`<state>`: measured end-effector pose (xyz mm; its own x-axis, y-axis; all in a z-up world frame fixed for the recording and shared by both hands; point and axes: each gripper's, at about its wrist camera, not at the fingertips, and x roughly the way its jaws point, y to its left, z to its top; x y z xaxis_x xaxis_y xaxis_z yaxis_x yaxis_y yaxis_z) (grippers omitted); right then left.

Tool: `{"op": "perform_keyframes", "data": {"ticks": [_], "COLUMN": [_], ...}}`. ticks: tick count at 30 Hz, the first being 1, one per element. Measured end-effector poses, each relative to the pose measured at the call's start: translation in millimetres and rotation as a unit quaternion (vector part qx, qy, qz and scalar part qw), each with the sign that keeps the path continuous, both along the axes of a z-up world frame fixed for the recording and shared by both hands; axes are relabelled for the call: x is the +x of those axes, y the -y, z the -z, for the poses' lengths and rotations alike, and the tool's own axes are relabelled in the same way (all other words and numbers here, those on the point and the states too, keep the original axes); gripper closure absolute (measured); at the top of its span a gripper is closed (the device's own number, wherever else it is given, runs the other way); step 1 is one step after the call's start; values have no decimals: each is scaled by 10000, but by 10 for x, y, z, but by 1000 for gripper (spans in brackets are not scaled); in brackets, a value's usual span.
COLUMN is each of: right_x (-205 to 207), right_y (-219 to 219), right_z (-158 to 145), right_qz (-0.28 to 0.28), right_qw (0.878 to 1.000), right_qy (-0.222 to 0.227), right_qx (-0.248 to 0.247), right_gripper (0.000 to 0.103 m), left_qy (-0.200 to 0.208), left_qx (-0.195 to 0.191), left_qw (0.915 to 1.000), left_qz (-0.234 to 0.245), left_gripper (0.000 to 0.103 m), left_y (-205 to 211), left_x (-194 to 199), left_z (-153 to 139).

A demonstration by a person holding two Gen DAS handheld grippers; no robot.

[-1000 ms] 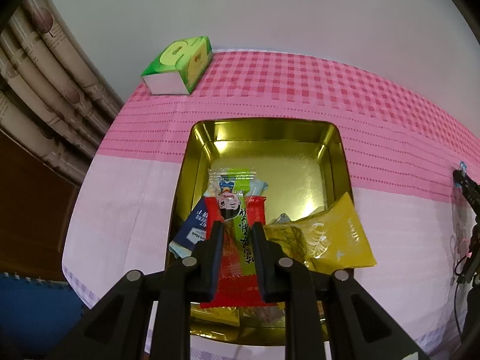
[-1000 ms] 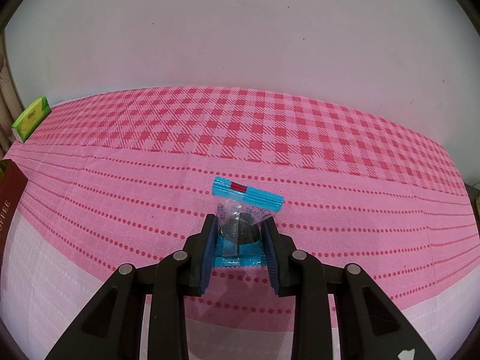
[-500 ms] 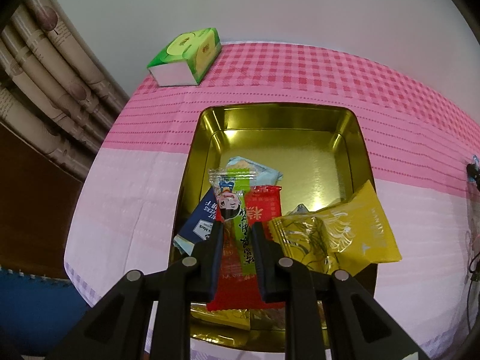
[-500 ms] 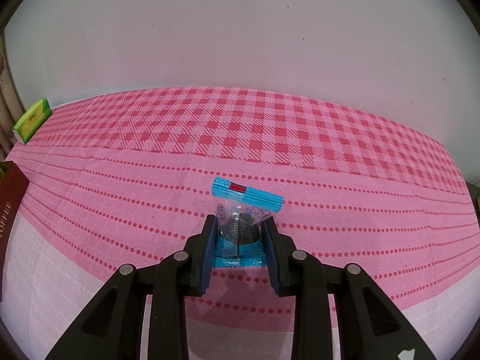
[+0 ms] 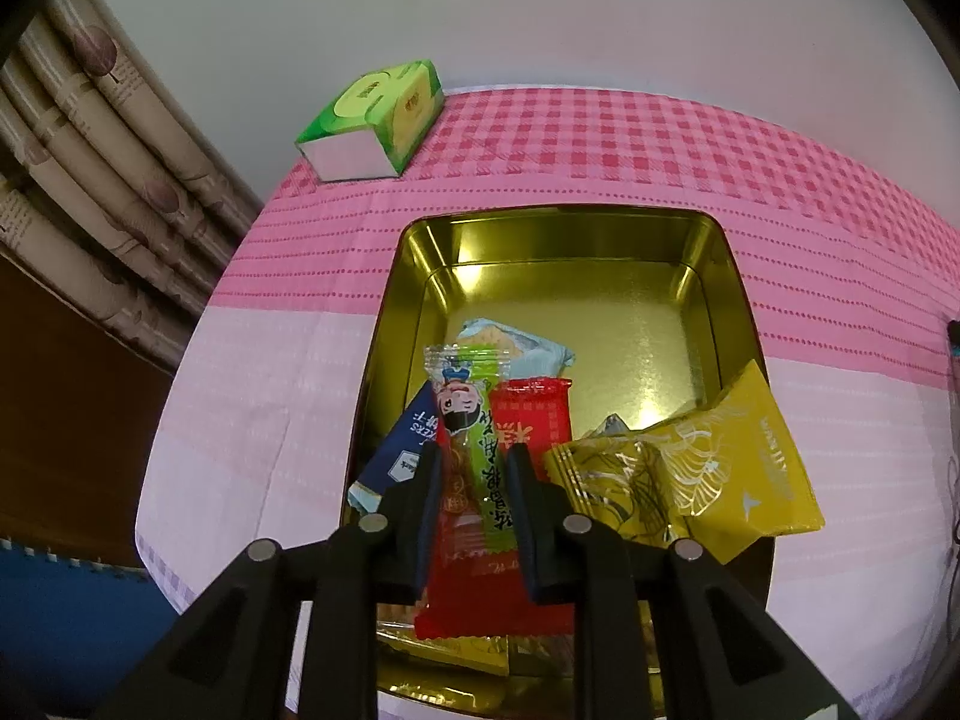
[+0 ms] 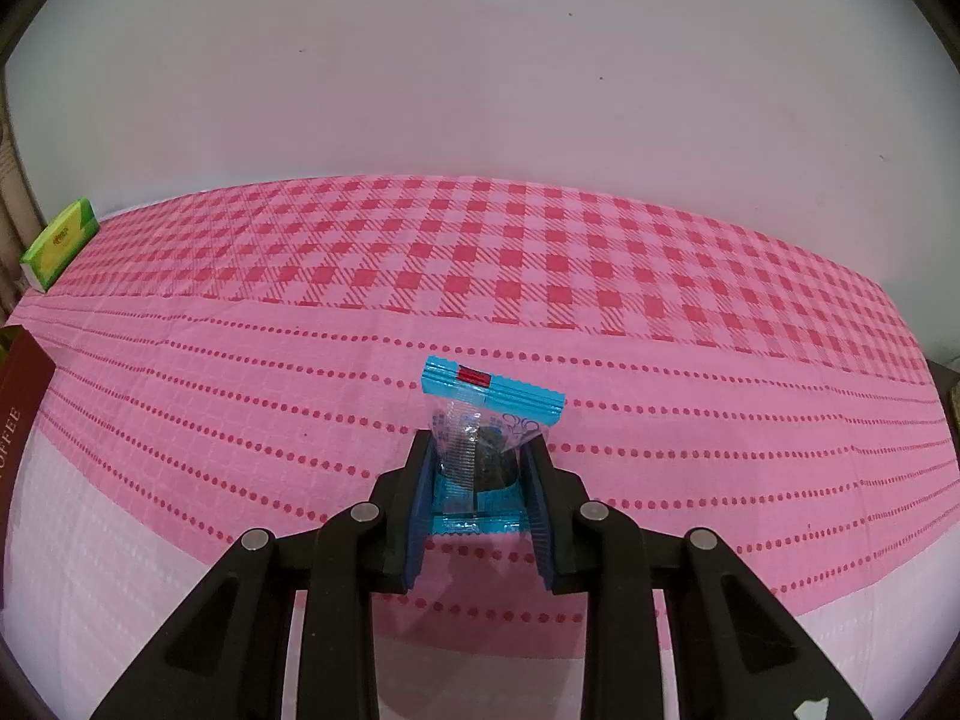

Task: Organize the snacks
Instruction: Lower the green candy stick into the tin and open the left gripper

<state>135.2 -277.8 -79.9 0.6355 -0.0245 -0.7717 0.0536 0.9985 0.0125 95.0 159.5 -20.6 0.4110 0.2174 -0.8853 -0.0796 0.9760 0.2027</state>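
Over the last second the left gripper [image 5: 474,483], clamped on a green cartoon-printed snack packet [image 5: 474,450], has drawn back and up from the gold tin [image 5: 576,222]: the tin's far rim sat higher in the frame before and now lies near the middle, with more of its bare floor showing. Judging by this, the packet is being carried over the tin but not yet let go, so this placement is unfinished.

The right gripper [image 6: 478,483] has not moved; its fingers stay shut on a blue cookie packet [image 6: 489,420] at the frame's centre, above the pink tabletop [image 6: 660,324].

Count in the left view: one tin; in or on it one red packet [image 5: 531,420], one pale blue packet [image 5: 516,348], one navy packet [image 5: 405,444], two gold-yellow packets [image 5: 708,468], plus more at the lower edge, partly hidden. One green tissue box [image 5: 384,114] sits upper left.
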Motion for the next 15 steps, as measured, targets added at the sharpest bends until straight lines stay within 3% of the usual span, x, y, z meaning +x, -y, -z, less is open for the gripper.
{"op": "perform_keyframes", "data": {"ticks": [15], "right_x": [-258], "right_y": [-323], "right_z": [-383], "right_qz": [-315], "right_qw": [9988], "right_qy": [176], "right_qx": [322], "right_gripper": [78], "left_qy": [246], "left_qx": [-139], "left_qw": [9996], "left_qz": [-35], "left_gripper": [57], "left_y": [-49], "left_x": [-97], "left_z": [-66]}}
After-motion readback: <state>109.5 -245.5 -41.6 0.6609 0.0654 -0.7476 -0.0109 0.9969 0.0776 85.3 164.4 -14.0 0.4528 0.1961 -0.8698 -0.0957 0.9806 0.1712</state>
